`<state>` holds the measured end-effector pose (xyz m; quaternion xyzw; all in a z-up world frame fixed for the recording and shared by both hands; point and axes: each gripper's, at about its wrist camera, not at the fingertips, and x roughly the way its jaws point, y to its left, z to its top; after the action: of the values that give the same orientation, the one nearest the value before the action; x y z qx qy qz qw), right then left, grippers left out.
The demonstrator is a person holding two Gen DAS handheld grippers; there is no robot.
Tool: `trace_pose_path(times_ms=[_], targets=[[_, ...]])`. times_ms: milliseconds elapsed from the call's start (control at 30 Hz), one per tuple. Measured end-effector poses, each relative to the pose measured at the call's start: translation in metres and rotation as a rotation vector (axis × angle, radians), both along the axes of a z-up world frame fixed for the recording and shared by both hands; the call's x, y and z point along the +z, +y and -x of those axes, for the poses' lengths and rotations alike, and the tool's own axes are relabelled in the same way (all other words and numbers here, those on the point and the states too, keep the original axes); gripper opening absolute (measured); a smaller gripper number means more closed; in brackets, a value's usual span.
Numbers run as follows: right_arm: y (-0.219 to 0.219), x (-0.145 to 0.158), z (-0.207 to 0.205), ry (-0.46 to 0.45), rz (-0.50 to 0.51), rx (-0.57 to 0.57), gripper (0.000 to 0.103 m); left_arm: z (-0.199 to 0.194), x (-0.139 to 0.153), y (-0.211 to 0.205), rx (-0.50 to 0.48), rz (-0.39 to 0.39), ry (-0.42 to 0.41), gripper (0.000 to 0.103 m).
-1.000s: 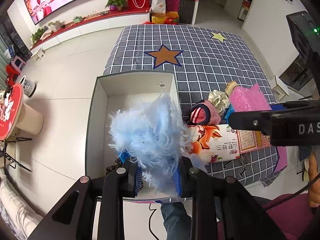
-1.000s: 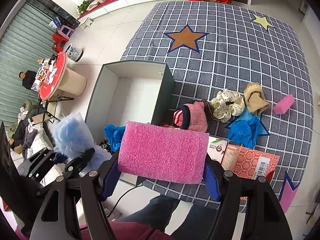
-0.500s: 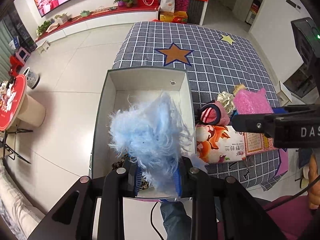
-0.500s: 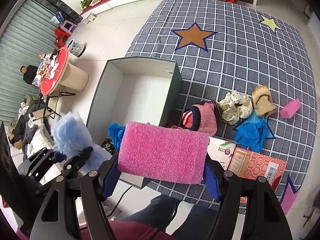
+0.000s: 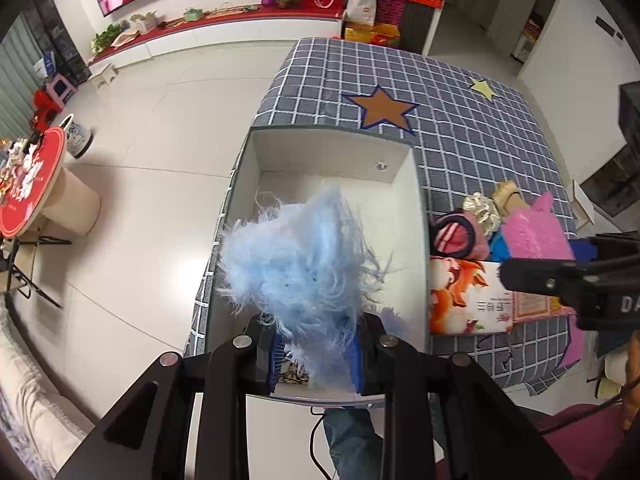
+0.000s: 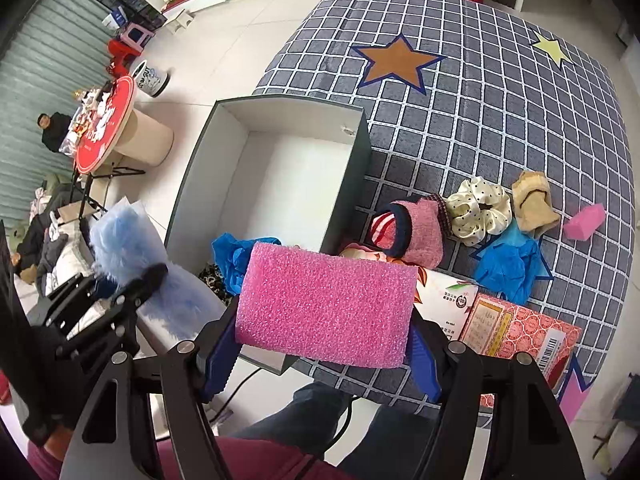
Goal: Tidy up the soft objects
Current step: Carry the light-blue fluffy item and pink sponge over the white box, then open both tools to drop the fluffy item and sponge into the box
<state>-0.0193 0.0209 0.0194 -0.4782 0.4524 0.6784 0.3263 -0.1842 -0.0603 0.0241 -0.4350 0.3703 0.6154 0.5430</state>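
My left gripper (image 5: 316,360) is shut on a fluffy light-blue plush piece (image 5: 300,268) and holds it above the near end of an open white-lined box (image 5: 332,152). My right gripper (image 6: 320,356) is shut on a pink foam block (image 6: 326,312), held over the box's near right corner (image 6: 344,184). The plush also shows in the right wrist view (image 6: 124,236). On the checked cloth lie a pink knit hat (image 6: 416,236), a dotted cream scrunchie (image 6: 480,208), a tan sock (image 6: 532,204), a blue cloth (image 6: 508,264) and a small pink sponge (image 6: 584,220).
A blue cloth (image 6: 236,252) and a dark patterned piece (image 6: 212,276) lie in the box's near end. Flat printed cartons (image 6: 520,332) lie at the table's front edge. A round red side table (image 6: 104,124) stands left on the tiled floor. My legs are below.
Both views have shifted so the box sits more centred under the left gripper. Both grippers still hold their objects; the loose items on the cloth have not moved.
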Motion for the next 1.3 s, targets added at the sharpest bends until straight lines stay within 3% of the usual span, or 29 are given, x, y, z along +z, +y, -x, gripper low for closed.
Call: trace_pose_path(times_ms=[933,1300], targets=[[0.011,-0.004,0.051,-0.079,-0.046,0.131,0.072,0.018,-0.034,0.015,0.035,0.066,-0.043,0.029],[0.015,-0.017,0.072,-0.07,-0.007,0.156,0.072,0.019,-0.041,0.017,0.024,0.093,-0.044,0.029]])
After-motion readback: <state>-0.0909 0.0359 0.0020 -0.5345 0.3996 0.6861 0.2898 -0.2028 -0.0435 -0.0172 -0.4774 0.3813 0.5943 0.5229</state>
